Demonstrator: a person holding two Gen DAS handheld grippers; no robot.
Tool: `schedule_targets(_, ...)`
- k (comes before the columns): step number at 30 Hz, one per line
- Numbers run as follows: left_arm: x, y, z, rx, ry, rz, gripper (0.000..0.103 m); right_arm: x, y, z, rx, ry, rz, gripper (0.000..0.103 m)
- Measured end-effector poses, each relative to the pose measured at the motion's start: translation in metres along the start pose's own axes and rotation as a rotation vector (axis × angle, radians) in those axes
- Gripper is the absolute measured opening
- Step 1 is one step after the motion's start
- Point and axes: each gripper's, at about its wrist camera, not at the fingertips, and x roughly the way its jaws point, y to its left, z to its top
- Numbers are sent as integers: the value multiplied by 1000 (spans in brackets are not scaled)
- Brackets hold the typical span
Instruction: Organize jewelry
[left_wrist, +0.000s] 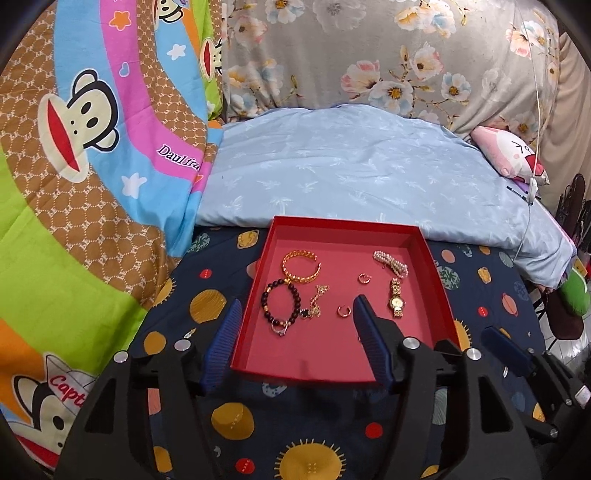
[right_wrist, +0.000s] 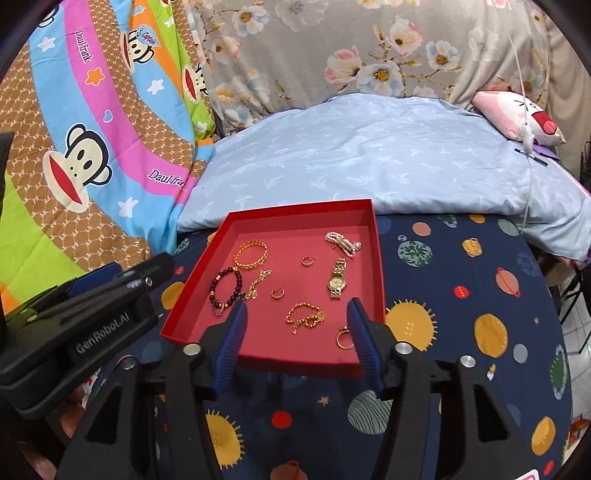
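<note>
We carry two black plastic grippers: left gripper (left_wrist: 295, 317) and right gripper (right_wrist: 295, 317), ribbed blue fingers (right_wrist: 231, 347), round silver screws (right_wrist: 192, 349), triangular cutouts, white "GenRobot.AI" lettering on the side.

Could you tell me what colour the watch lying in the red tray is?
The watch is gold, band and case alike; the right wrist view shows it best.

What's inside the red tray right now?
In the red tray: gold bangle, dark bead bracelet, watch, pearl bracelet, gold chain. Near right corner partly hidden.

Both tongs, left (left_wrist: 295, 314) and right (right_wrist: 297, 314), gape empty, angled downward.
</note>
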Motion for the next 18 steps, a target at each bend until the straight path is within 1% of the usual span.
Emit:
schedule_targets(4, -4, 3, -10, -15, 5, 1, 63, -8, 4, -5, -26, -11, -38, 64)
schedule_targets(5, -4, 3, -12, -16, 4, 4, 64, -9, 4, -7, -35, -15, -47, 66)
schedule_targets(10, 1, 2, -26, -5, 0, 31, 65, -6, 2, -18, -70, -23, -106, 72)
schedule_targets(15, 9, 10, -37, -11, 10, 52, 67, 2, -10, -26, -41, -4, -115, 72)
schedule_targets(18, 16, 13, -43, -8, 14, 72, 70, 7, -14, -31, -35, 2, -127, 73)
